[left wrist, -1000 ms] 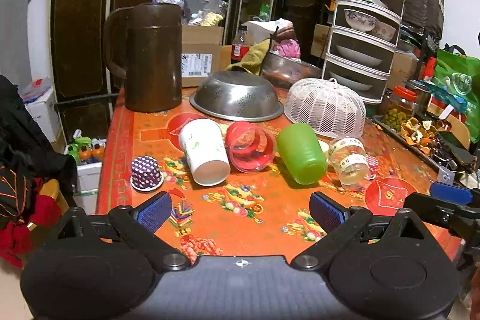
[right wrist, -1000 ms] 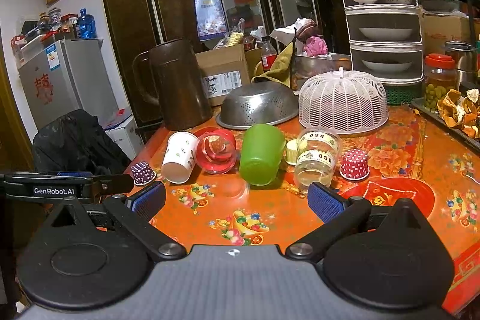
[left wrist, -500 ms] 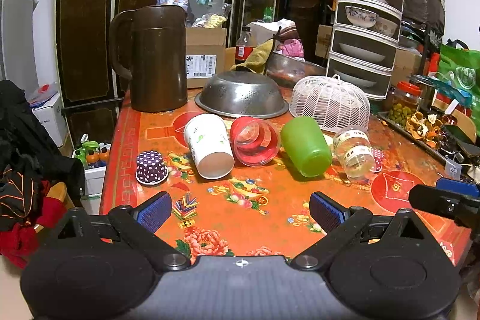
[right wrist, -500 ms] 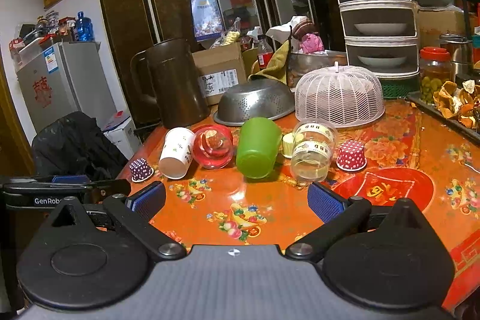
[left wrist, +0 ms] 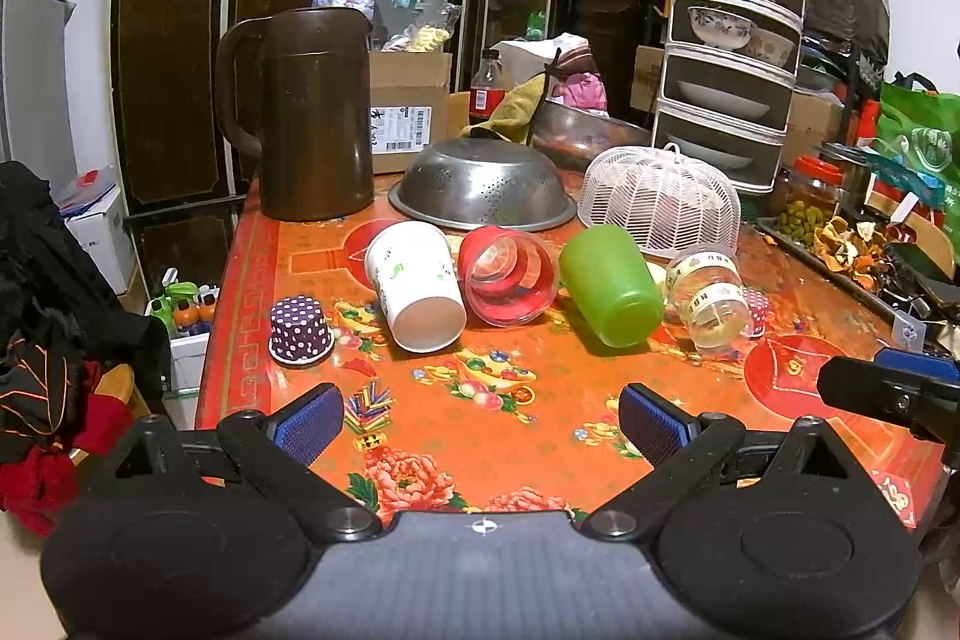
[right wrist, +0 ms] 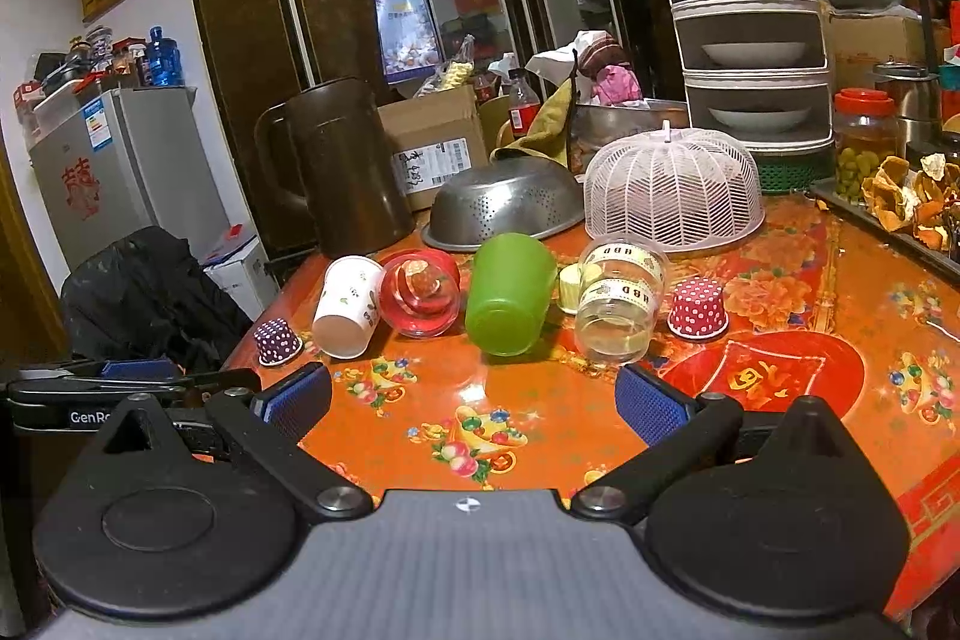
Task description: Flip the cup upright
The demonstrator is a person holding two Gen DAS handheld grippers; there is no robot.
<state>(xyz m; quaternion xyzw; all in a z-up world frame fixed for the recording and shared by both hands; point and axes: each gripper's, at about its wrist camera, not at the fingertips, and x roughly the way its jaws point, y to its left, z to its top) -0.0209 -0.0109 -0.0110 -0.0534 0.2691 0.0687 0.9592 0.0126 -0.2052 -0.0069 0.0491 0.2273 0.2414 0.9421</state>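
On my orange flowered desk [left wrist: 540, 436] four cups lie tipped in a row: green plastic cup [left wrist: 609, 283], white paper cup [left wrist: 414, 292], red clear cup [left wrist: 510, 274], clear labelled cup [left wrist: 714, 298]. My left tongs [left wrist: 480, 421] and right tongs [right wrist: 474, 403] gape apart, holding nothing.

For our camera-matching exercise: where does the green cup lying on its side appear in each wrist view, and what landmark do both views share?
Left wrist view: the green cup lies right of centre, between the red cup and the clear jar.
Right wrist view: the green cup lies at centre, between the same two neighbours.
Shared landmark: the white mesh food cover stands behind it.
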